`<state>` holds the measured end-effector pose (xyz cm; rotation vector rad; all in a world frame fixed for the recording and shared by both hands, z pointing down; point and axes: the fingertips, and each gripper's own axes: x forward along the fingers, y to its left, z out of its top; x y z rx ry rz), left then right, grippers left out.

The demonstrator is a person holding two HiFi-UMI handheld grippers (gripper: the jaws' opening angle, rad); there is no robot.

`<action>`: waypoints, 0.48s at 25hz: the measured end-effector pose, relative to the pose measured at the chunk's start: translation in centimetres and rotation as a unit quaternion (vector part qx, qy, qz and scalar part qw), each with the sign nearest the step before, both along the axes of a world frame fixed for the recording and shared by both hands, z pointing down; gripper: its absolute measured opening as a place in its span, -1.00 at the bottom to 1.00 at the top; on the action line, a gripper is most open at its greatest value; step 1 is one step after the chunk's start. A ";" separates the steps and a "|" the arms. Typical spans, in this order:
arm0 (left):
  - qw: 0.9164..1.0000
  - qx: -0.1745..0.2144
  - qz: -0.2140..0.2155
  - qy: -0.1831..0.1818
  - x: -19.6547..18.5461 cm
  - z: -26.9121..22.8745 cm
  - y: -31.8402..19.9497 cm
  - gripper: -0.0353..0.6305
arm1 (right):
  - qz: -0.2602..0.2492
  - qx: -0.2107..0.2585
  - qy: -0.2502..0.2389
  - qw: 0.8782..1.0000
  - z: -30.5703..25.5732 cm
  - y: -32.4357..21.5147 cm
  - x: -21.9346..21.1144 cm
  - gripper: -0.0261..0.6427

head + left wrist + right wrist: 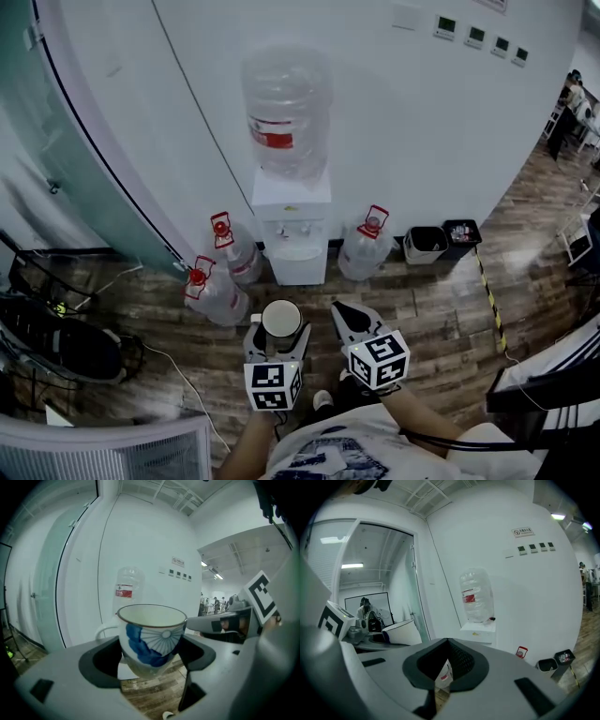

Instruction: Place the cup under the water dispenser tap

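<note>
My left claw [150,657] clamping the blue-patterned cup [152,637], right claw [446,645] closed, empty, water dispenser [292,225] ahead of both — red bottle label [270,137] unreadable.

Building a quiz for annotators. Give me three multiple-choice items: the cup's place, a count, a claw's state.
1. Where is the cup? A) on a shelf B) in the left claw C) in a sink
2. How many water jugs stand on the floor by the dispenser? A) one B) three C) five
3. The right claw is: A) shut on nothing B) wide open C) shut on the cup
Answers: 1 B, its jaws grip the cup; 2 B, two left of it, one right; 3 A, its jaws meet with nothing between.
</note>
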<state>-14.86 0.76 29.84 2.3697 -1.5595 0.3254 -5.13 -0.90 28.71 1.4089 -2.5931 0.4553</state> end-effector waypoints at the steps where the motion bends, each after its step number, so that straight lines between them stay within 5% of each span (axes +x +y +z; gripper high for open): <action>1: 1.000 -0.002 0.000 0.000 0.0 0.2 -0.5 0.35 | 0.000 -0.001 -0.001 1.000 0.1 -0.5 -0.1 -0.86; 12: 1.000 -0.017 -0.003 -0.006 0.6 2.0 -7.6 0.35 | -0.003 -0.021 -0.007 1.000 2.4 -7.5 0.6 -0.86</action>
